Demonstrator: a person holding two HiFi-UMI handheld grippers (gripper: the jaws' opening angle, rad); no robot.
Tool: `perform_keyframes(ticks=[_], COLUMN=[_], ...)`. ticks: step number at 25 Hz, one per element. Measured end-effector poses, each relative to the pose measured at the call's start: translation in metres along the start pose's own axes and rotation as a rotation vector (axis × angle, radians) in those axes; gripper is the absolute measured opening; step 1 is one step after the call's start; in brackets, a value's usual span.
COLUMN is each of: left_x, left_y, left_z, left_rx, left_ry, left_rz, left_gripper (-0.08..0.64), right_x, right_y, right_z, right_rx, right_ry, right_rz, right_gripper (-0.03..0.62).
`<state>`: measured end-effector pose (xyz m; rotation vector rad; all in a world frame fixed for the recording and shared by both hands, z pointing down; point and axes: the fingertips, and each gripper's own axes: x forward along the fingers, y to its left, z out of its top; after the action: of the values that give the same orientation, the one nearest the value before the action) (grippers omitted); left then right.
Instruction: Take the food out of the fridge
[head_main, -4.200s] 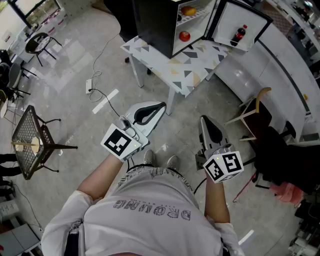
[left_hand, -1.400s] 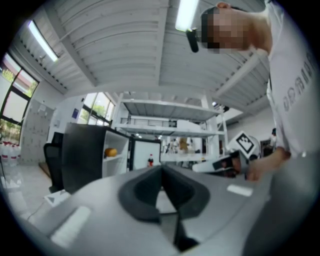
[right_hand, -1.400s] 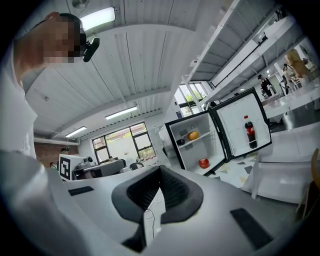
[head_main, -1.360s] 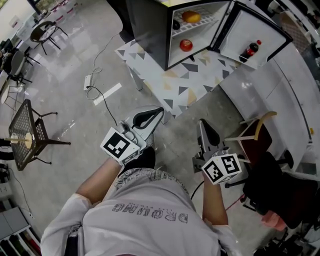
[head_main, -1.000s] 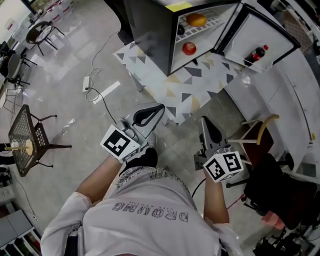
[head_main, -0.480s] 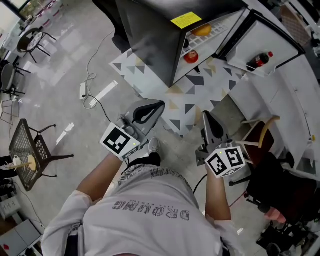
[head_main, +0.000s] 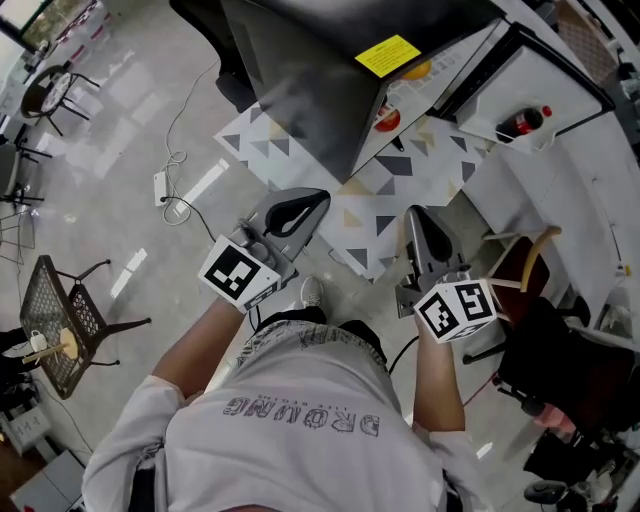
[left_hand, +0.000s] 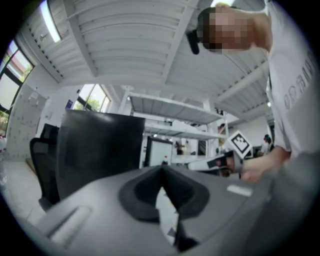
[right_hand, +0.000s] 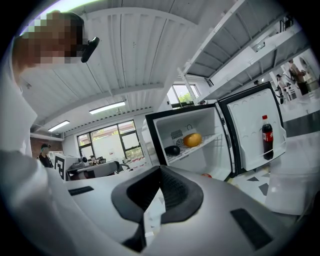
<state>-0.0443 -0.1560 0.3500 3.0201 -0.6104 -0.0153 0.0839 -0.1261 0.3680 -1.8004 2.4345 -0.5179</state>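
Here we are, facing the small black fridge with the white inside (right_hand: 197, 127). It stands on the white tabletop patterned with grey and tan triangles (head_main: 400, 190), and its white door (right_hand: 252, 130) is swung wide. Both tools are held short of the fridge, near the table's front edge. The left gripper (head_main: 300, 210) has its jaws pressed together with nothing between them. The right gripper (head_main: 424, 232) is the same, pads meeting and empty.

The food is all inside the fridge. A round orange-yellow fruit (right_hand: 192, 139) sits on the wire shelf, with a dark oval item (right_hand: 172, 150) just beside it on the side away from the door. A red round fruit (head_main: 387, 118) lies on the fridge floor below. A cola bottle with a red cap (right_hand: 268, 135) stands in the door rack.

The step in hand, I'd say, is the approach, with nothing lifted yet. To do it well, part the right gripper's jaws before they enter the fridge and come in level. Take the red fruit first, as it looks nearest the opening, and squeeze across its widest part so it can't roll away.

Edges to mind: the wire shelf leaves only a low slot over the red fruit, the open door bounds one side of the fridge, and the black wall bounds the other. The tabletop before the fridge looks bare, good room for setting food down. A chair with a curved wooden back (head_main: 520, 255) stands on the fridge's door side, close to the right arm's path.
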Motion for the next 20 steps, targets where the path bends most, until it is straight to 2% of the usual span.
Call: perform_keyframes(ticks=[11,20], left_x=[0.02,0.042], left_y=[0.014,0.022], left_z=[-0.001,-0.002], left_rx=[-0.001,-0.006], left_ry=[0.006,0.015], left_rz=[-0.005,0.065], left_gripper=[0.008,0.008], right_x=[0.033,0.068], right_y=[-0.015,-0.037], right_z=[0.017,0.037], right_rx=[-0.048,-0.086], right_ry=[-0.01,-0.009], right_rz=[0.021,0.108], right_gripper=[0.002,0.002])
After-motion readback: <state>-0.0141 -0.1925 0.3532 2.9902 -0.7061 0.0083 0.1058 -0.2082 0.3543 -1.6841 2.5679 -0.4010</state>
